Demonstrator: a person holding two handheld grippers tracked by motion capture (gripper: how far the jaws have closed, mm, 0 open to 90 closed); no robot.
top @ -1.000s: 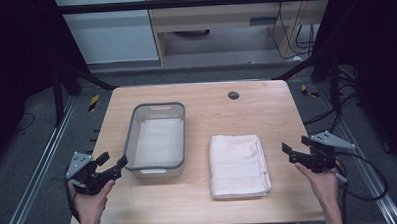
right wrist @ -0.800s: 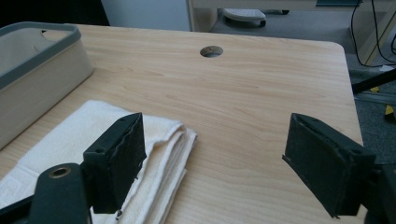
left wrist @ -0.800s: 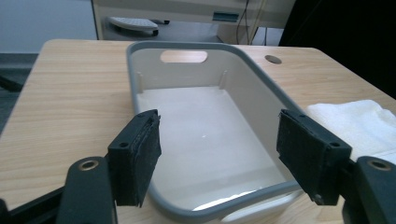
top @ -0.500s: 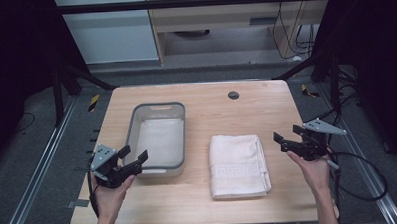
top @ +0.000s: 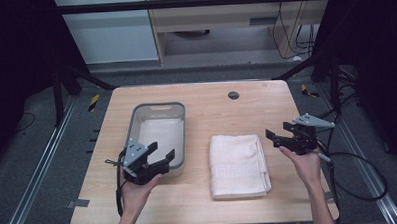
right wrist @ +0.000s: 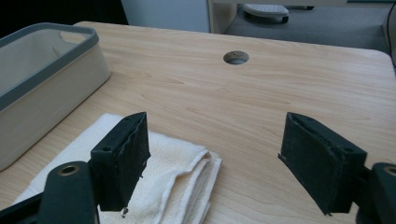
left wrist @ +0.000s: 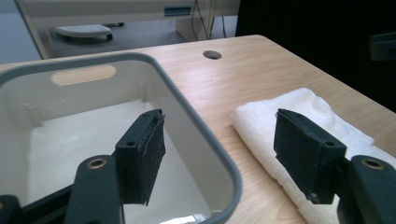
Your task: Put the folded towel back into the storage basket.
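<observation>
1. Towel (top: 238, 164), white and folded into a rectangle, lies flat on the wooden table (top: 211, 106), right of centre and toward the person's side. In the right gripper view its folded layers show at one corner (right wrist: 187, 182).
2. Just to its left stands a pale bin (top: 137, 125) with a grey rim, long side running away from the person. It is apart from the towel, with a strip of bare wood between them. The left gripper view shows a slot handle in its far wall and nothing loose on its pale floor (left wrist: 70, 140).
3. The left gripper (top: 160, 156) hangs at the bin's near right corner, jaws spread wide and holding nothing. In its own view one jaw sits over the bin's inside and the other over the towel's left edge, with the grey rim between them.
4. The right gripper (top: 275, 135) hovers just beside the towel's far right corner, jaws also spread wide and empty. In its own view the left jaw stands over the towel's corner and the right one over bare wood.
5. A round cable hole (top: 233, 95) sits near the table's far edge, well apart from both towel and bin.
6. A cable trails from the right gripper off the table's right side.
</observation>
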